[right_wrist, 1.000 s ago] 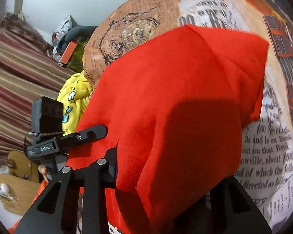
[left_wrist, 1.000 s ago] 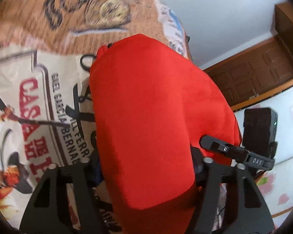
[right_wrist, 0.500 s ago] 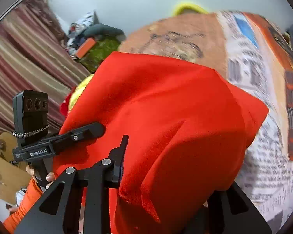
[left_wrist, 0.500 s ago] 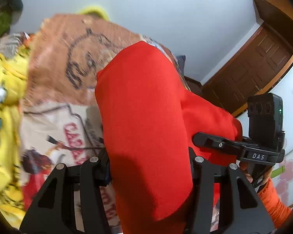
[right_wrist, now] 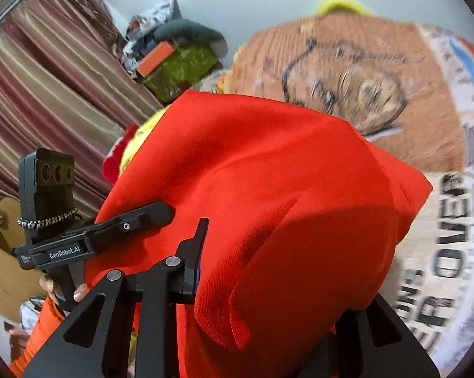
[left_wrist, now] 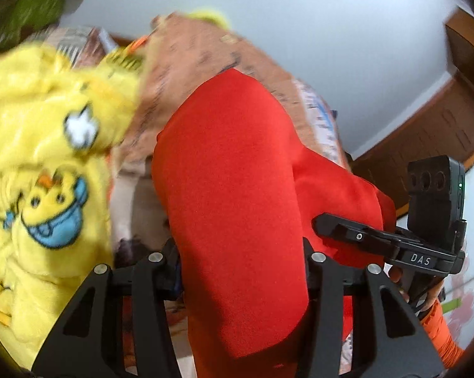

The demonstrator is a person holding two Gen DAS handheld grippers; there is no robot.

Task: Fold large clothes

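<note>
A printed bedspread [right_wrist: 347, 63] fills the right wrist view from 12 to 3 o'clock, blurred lettering reading "OVER" at 3; striped curtains [right_wrist: 48, 94] hang at 10. Only the left wrist view shows the yellow fleece [left_wrist: 41, 163] with its chick patch at 9 o'clock and a wooden door [left_wrist: 432, 132] at 3. The red garment [left_wrist: 237, 204] is bunched at centre in both views, draped over and between each pair of jaws. The left gripper [left_wrist: 240, 261], its jaws just narrowing, pinches the cloth; in the right wrist view its mount reads "GenRobot.AI" at 8. The right gripper [right_wrist: 268, 271] clamps the same cloth; its mount reads "DAS" at 4.
</note>
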